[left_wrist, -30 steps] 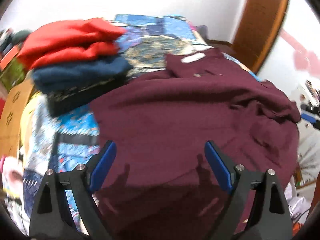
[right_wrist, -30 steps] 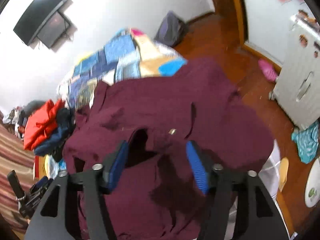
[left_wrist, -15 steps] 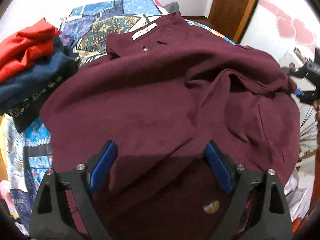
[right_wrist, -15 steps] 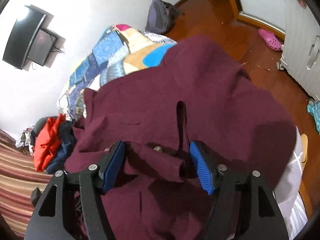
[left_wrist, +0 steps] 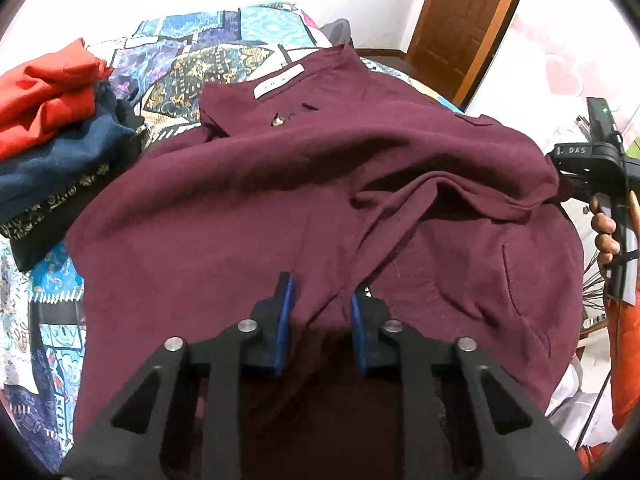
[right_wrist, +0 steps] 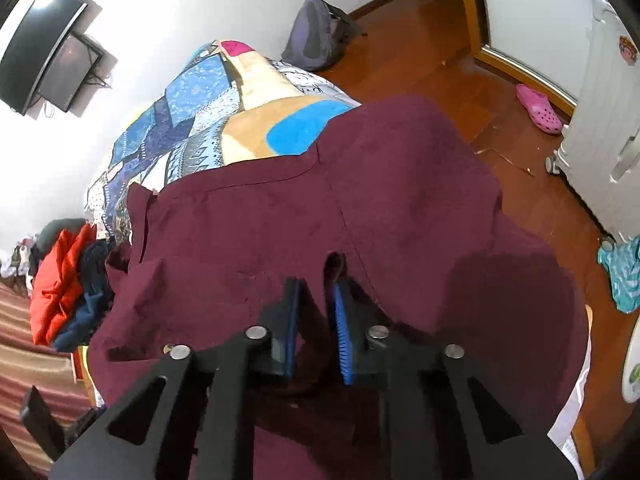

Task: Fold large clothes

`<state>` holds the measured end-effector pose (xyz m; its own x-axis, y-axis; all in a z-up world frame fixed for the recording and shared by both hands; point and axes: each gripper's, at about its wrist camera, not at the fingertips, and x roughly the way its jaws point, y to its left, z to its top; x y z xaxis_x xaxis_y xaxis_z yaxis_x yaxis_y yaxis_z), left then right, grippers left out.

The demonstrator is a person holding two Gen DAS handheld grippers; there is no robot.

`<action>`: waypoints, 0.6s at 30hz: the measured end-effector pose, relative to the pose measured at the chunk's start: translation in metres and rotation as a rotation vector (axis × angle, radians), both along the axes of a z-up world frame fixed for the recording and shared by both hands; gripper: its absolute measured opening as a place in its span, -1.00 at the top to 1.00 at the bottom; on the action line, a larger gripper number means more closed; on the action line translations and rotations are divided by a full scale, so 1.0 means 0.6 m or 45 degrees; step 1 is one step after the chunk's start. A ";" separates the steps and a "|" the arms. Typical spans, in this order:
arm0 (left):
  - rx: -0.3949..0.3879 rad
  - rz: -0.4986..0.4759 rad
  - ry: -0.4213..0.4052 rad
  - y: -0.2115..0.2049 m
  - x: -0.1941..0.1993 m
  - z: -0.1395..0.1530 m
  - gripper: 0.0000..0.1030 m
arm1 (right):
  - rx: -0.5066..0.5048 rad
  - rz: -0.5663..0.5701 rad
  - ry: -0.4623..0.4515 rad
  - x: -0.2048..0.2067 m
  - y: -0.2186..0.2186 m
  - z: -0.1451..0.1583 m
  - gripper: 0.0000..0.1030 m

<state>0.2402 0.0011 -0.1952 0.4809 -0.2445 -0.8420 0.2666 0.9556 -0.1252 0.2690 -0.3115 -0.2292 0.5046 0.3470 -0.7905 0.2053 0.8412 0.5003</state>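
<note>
A large maroon shirt [left_wrist: 280, 184] lies spread over the patchwork quilt [left_wrist: 200, 68], collar and white label [left_wrist: 278, 82] at the far end. My left gripper [left_wrist: 320, 286] is closing at the shirt's near hem, its blue pads pinching a raised fold of the cloth. In the right wrist view the same shirt [right_wrist: 360, 184] drapes over the bed's corner. My right gripper [right_wrist: 316, 284] is closing too, with a ridge of maroon fabric squeezed between its pads. The right tool's black body [left_wrist: 588, 156] and the hand [left_wrist: 604, 236] holding it show at the shirt's right edge.
A stack of folded clothes, red [left_wrist: 40, 88] over navy [left_wrist: 52, 160], sits on the quilt left of the shirt. Beyond the bed are a wooden door [left_wrist: 460, 12], a grey backpack [right_wrist: 316, 36], a pink clog [right_wrist: 538, 108], a white appliance [right_wrist: 608, 140] and a wall screen [right_wrist: 44, 48].
Both grippers came down and forward onto the shirt with jaws wide, then closed on folds of its near edge. The cloth has bunched up between the pads.
</note>
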 end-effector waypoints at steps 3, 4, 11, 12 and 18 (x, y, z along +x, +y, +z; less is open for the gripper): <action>-0.014 -0.010 -0.021 0.005 -0.007 0.015 0.76 | -0.031 -0.014 -0.063 -0.009 -0.005 0.028 0.84; -0.017 -0.013 -0.029 0.007 -0.009 0.020 0.77 | -0.060 -0.030 -0.094 -0.009 -0.008 0.040 0.84; -0.059 -0.089 -0.095 0.010 -0.037 0.070 0.81 | -0.273 -0.090 -0.322 -0.006 -0.030 0.151 0.84; -0.044 -0.100 -0.097 0.007 -0.041 0.072 0.81 | -0.299 -0.088 -0.320 -0.003 -0.030 0.151 0.84; -0.008 -0.143 -0.013 -0.005 -0.053 0.039 0.77 | -0.368 -0.066 -0.195 0.013 -0.015 0.090 0.76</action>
